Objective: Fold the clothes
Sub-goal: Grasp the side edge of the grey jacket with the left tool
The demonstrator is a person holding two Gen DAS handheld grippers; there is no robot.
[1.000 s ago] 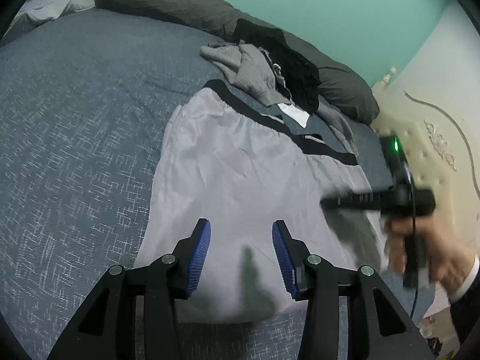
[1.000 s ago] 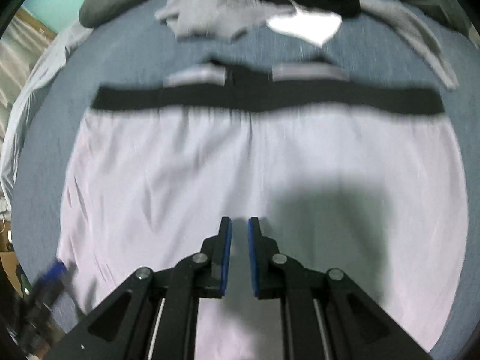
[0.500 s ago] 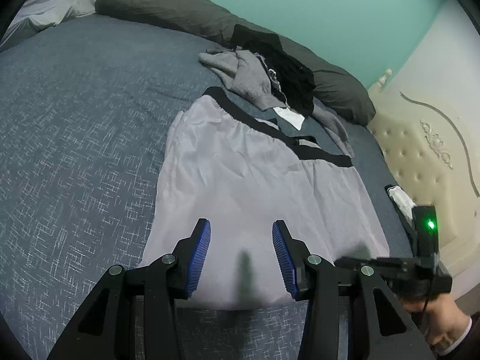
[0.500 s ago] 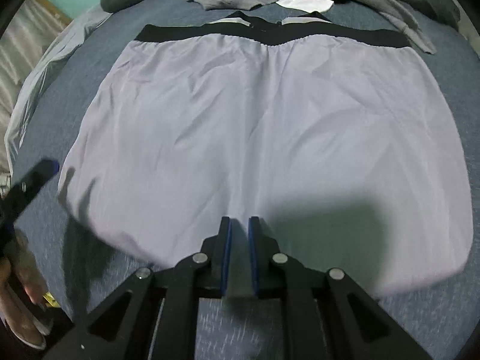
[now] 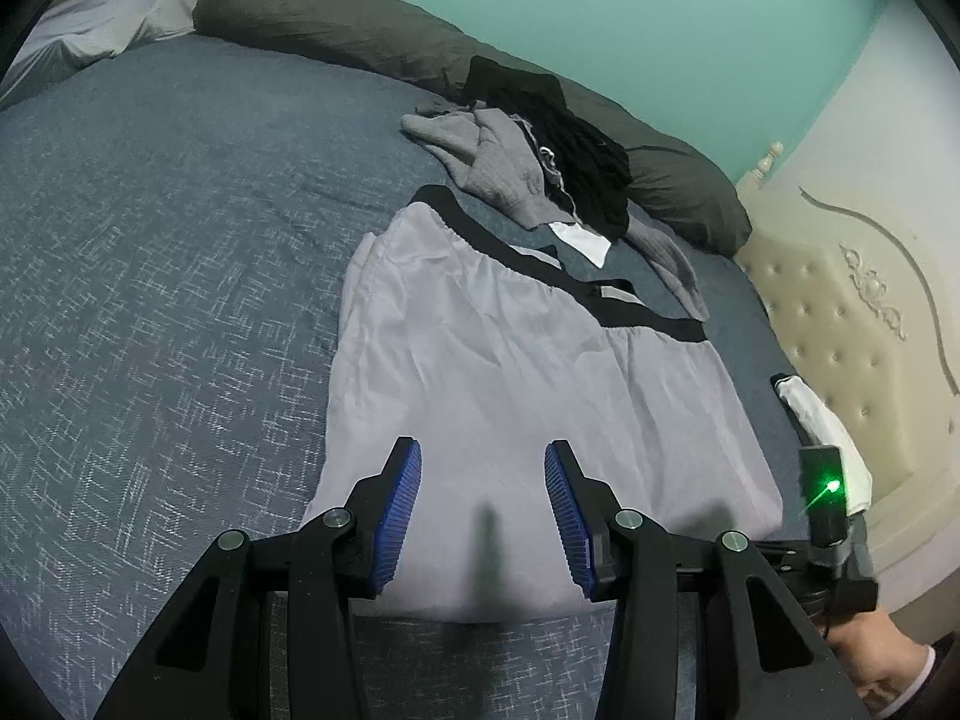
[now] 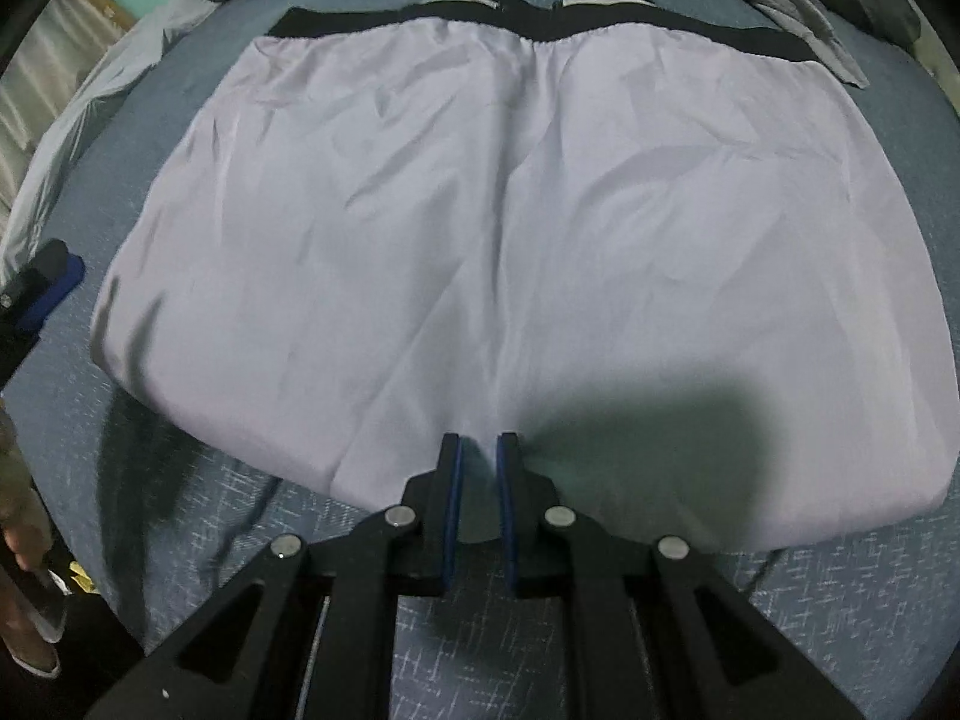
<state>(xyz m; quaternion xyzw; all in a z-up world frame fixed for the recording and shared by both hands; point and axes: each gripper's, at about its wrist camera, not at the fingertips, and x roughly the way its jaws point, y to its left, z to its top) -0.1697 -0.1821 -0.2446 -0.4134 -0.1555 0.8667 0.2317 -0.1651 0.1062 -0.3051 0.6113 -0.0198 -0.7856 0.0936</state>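
Pale lilac shorts with a black waistband lie flat on the blue-grey bed, waistband at the far side. In the right wrist view the shorts fill the middle. My left gripper is open over the near left leg hem, nothing between its blue pads. My right gripper hovers at the middle of the near hem, its jaws drawn in to a narrow slit and holding nothing. The right gripper's body, with a green light, shows at the shorts' right corner. The left gripper shows at the left edge.
A heap of grey and black clothes lies beyond the waistband, against a long dark pillow. A cream padded headboard rises on the right with a white cloth beside it. Bare bedspread stretches left.
Both grippers have pulled back toward the near hem. The right gripper left the middle of the shorts and now sits at the hem. The shorts lie still.
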